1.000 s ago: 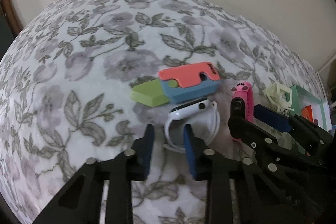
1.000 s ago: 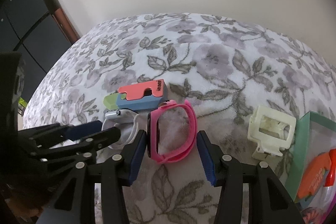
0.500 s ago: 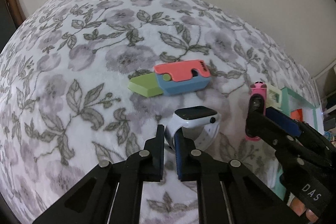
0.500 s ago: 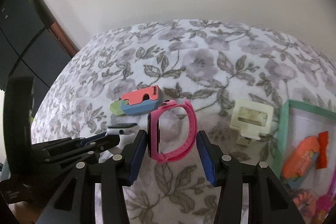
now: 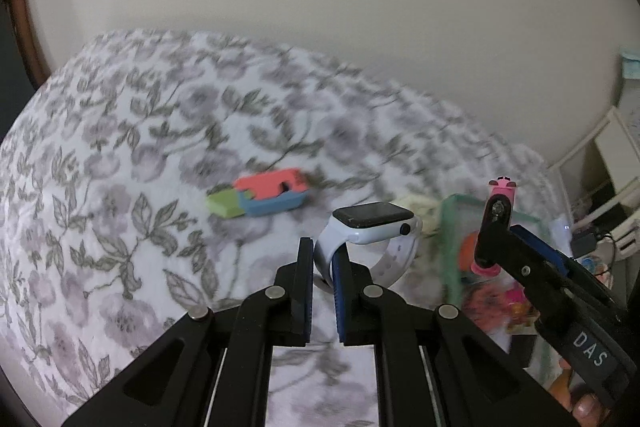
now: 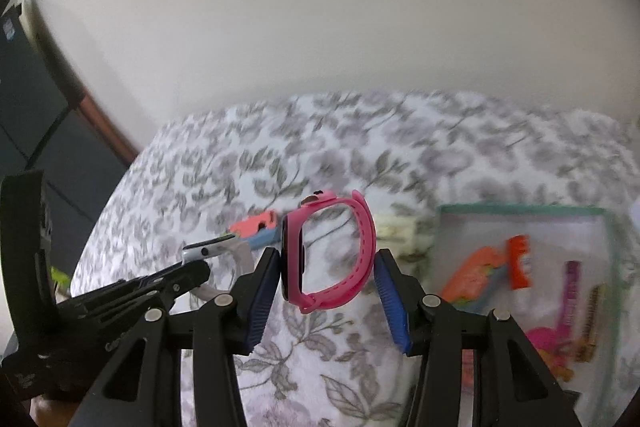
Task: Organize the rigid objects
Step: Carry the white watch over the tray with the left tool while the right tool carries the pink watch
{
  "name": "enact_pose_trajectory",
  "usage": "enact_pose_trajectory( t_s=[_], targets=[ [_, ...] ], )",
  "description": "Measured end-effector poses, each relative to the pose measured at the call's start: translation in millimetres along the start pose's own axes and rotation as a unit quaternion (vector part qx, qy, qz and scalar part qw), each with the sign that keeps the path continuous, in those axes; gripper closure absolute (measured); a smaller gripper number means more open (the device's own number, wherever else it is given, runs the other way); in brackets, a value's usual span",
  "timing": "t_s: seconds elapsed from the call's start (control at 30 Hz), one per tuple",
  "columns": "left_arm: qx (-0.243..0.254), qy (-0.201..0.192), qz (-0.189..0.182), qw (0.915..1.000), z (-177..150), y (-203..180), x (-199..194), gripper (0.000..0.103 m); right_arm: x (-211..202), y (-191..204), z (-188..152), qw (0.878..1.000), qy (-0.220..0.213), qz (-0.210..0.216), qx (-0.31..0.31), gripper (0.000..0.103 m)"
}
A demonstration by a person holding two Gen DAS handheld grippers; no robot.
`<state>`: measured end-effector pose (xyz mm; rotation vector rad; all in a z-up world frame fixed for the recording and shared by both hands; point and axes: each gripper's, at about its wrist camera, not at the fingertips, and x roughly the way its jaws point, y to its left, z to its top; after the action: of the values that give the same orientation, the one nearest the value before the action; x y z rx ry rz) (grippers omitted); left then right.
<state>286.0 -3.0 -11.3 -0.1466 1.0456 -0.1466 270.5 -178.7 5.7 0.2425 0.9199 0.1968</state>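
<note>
A home bedroom: floral bedspread [image 5: 120, 227] against a plain wall [image 5: 320, 27]

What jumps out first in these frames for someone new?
Two watches held above the floral cloth: the left tool pinches the strap of a white watch, and the right tool grips a pink watch across its loop. Next, to the right, the green-rimmed tray of bright toys, and the red, blue and green block lying on the cloth behind the white watch.
</note>
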Motion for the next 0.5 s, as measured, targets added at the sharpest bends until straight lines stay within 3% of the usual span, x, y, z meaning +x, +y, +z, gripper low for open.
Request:
enact_pose_trajectory(
  t_s=[0.27, 0.5],
  targets=[
    [0.009, -0.036, -0.026, 0.9990, 16, -50, -29, 0.094, -60, -36, 15, 0.997, -0.058, -0.053, 0.014, 0.051],
    [0.023, -0.048, -0.044, 0.9976, 22, -101, -30, 0.094, -94, -89, 15, 0.989, -0.081, -0.111, 0.052, 0.051]
  ],
)
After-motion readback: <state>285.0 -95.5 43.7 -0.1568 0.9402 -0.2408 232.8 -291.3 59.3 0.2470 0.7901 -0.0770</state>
